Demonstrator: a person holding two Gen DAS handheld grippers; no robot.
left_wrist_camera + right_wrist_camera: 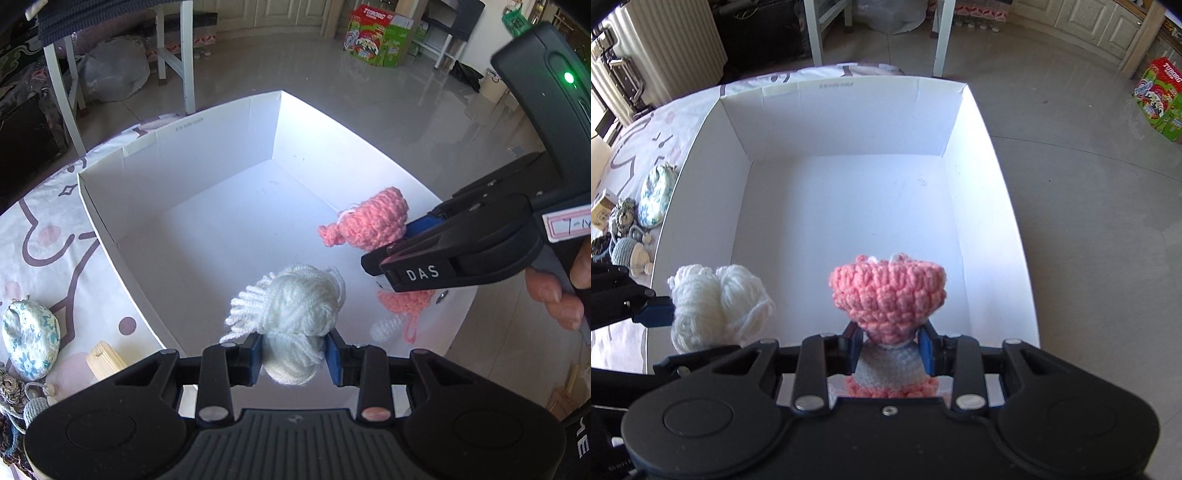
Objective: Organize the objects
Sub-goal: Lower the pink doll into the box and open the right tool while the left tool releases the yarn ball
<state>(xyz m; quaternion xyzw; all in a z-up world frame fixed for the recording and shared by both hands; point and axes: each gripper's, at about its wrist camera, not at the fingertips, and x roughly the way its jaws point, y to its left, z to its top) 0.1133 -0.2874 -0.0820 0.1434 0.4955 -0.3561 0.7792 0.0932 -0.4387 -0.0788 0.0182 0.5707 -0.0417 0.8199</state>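
A white cardboard box [177,162] stands open on a patterned cloth; it also shows in the right wrist view [849,118]. My left gripper [293,356] is shut on a white yarn ball [295,310] and holds it over the box's near edge. The yarn ball shows at the left in the right wrist view [716,306]. My right gripper [890,345] is shut on a pink crochet doll [890,295] with a white and pink body, held above the box's near side. The doll [369,221] and right gripper [399,236] show at the right in the left wrist view.
On the cloth left of the box lie a floral fabric pouch [31,343], a wooden block [105,360] and several small knitted items [628,240]. A white table leg [184,55] and a colourful carton [380,35] stand on the tiled floor beyond.
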